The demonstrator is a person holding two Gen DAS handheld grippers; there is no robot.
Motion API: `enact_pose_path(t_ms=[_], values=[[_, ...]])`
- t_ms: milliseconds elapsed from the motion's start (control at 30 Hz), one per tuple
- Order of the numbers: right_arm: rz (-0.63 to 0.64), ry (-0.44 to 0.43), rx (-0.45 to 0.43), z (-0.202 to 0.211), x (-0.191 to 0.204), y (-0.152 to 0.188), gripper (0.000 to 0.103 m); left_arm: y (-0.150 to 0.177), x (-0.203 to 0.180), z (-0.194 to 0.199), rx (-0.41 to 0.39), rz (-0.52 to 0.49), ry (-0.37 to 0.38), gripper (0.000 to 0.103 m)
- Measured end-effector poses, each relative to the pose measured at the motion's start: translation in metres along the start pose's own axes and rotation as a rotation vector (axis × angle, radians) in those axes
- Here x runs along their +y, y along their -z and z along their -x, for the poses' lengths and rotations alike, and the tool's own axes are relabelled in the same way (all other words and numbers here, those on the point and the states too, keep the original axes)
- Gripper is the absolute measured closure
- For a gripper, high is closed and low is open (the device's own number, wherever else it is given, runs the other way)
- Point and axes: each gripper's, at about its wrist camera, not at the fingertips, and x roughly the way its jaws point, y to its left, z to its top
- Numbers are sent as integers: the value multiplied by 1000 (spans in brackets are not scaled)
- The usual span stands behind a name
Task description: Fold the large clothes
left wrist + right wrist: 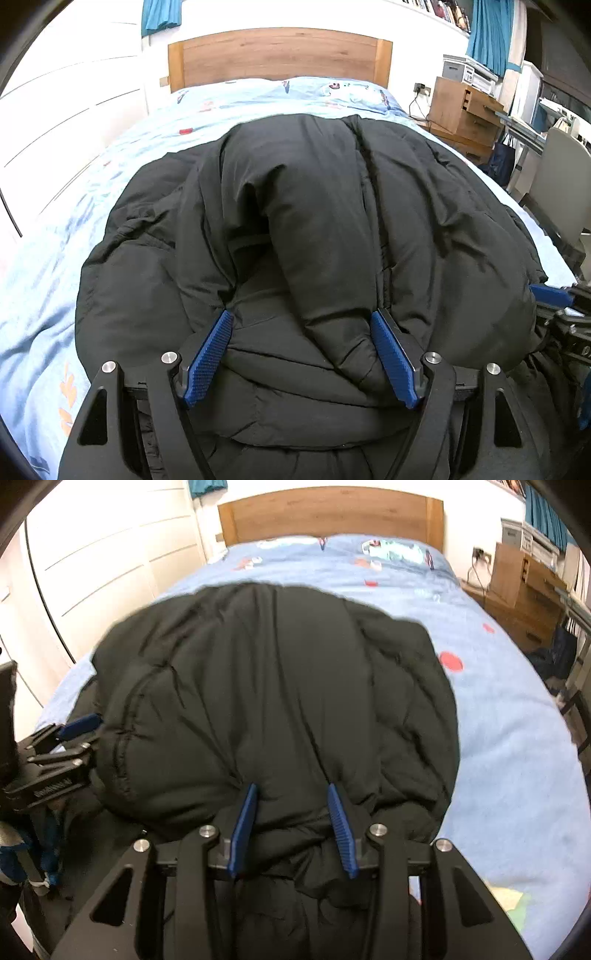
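Observation:
A large black puffer jacket (314, 206) lies bunched on the light blue bed (55, 258), a sleeve folded down its middle. My left gripper (301, 317) has its blue fingers (210, 354) wide apart around a thick fold of the jacket's near edge. My right gripper (291, 790) has its blue fingers (341, 830) closer together, pressing a bunched fold of the jacket (277, 686). Each gripper shows at the edge of the other's view: the right one (550, 295) and the left one (77, 725).
The bed (498, 720) has a wooden headboard (277, 55) at the far end. White wardrobe doors (103, 554) stand on the left. A wooden bedside cabinet (461, 107), a printer, a chair (561, 177) and teal curtains stand on the right.

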Motion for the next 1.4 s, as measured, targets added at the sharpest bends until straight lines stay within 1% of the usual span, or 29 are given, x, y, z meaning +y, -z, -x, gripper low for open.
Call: enact_pose_path(t_ms=[67,167,367,533,733,900,1067,1200,1400], values=[[-3,2,8,-4,-1,6,64,0,-1,2,-2,-6,-6,26],[-23,2,12,-5,-4,3,64,-2,-2,11,-12,1,-16,26],[-31,12,8,18,-2,9,64,0,-10,47,-65,-11,-49,23],[-80,16,-11,54,-5,27,64,2,-15,85,-117,-29,-66,18],[-135,22,-60,105,-9,51,64,8,-14,130,-154,-22,-68,16],[-168,43,-101,152,-13,71,63,18,-10,165,-178,-13,-90,14],[-208,69,-134,193,-19,94,59,31,-4,199,-200,-5,-110,10],[-231,91,-158,225,-23,115,52,40,1,223,-221,-5,-134,6],[-260,115,-182,257,-27,138,45,55,10,251,-242,-6,-156,2]])
